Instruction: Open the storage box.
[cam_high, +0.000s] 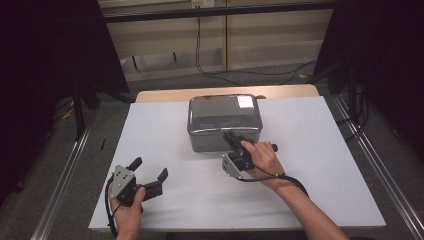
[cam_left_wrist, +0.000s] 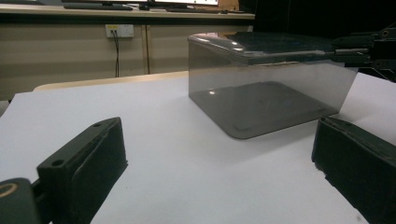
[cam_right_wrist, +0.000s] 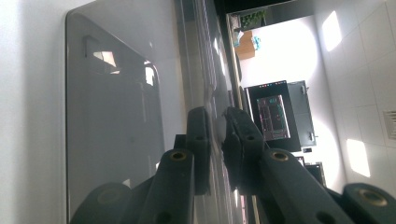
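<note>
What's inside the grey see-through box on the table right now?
Nothing shows inside the smoky plastic box: through its walls, just its bare floor. Its lid is on, with the right gripper closed on the lid's edge. Glare hides parts of the inside from above.

No readable text or labels.

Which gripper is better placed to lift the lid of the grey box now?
The right gripper, probably: its fingers are closed on the lid edge of the grey box. The left gripper is open, apart from the box.
</note>
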